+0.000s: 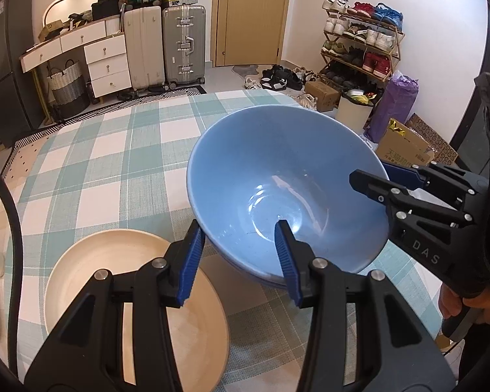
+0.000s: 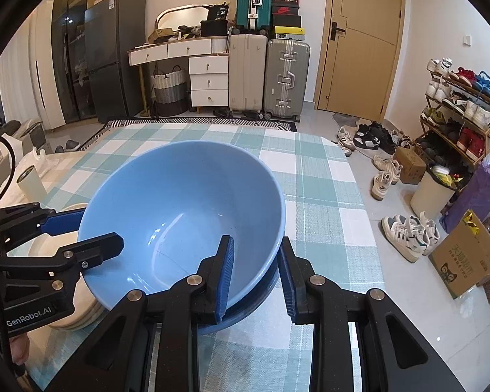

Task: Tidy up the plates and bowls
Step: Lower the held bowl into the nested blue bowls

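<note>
A large blue bowl [image 1: 277,170] [image 2: 186,202] sits on another blue dish [image 2: 258,297] on the checked tablecloth [image 1: 114,156]. My left gripper [image 1: 241,261] is open and straddles the bowl's near-left rim, one finger inside, one outside. My right gripper [image 2: 256,277] is open and straddles the bowl's right rim the same way; it shows in the left wrist view [image 1: 375,179]. A cream plate [image 1: 140,287] lies left of the bowl under my left gripper. In the right wrist view it looks like a stack of cream plates [image 2: 78,297].
The table's far edge [image 2: 212,125] and right edge [image 2: 359,196] drop to a tiled floor with shoes [image 2: 408,232], cardboard boxes [image 2: 460,261] and a shoe rack [image 2: 460,114]. Suitcases [image 2: 284,78] and a white dresser [image 2: 209,78] stand at the back wall.
</note>
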A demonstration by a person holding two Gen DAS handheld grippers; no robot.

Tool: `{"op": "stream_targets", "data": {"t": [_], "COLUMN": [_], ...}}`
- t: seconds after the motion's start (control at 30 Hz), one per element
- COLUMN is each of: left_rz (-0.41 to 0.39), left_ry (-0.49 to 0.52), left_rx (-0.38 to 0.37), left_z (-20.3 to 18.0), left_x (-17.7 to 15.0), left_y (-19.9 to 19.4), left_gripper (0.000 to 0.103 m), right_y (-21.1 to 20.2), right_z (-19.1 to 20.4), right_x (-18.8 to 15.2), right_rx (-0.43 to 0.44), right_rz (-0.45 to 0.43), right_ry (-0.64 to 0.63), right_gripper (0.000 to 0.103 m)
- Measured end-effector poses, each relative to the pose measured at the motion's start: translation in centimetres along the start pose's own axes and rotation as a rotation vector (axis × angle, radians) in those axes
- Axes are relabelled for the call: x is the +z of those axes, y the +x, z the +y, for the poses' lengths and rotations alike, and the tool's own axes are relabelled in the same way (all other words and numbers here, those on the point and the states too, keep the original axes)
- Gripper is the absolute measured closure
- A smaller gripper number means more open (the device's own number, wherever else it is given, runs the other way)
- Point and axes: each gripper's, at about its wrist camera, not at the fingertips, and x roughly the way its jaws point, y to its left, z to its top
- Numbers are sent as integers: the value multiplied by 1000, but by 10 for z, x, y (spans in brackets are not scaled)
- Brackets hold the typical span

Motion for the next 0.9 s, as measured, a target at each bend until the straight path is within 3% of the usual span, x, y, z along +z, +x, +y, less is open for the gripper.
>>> {"op": "stream_targets", "data": {"t": [0.13,0.9], "left_rz": [-9,8], "left_ry": [33,57], "left_rx": [39,60], "left_z": [-8,-10], "left_x": [-2,-3], "left_y": [2,18], "left_gripper": [62,62], "right_y": [3,15], "right_z": [3,-1], "right_x": [-2,-11], "right_rx": [-16,-29], "right_rz": [5,27], "right_ry": [-25,-46], "right_gripper": [75,73]}}
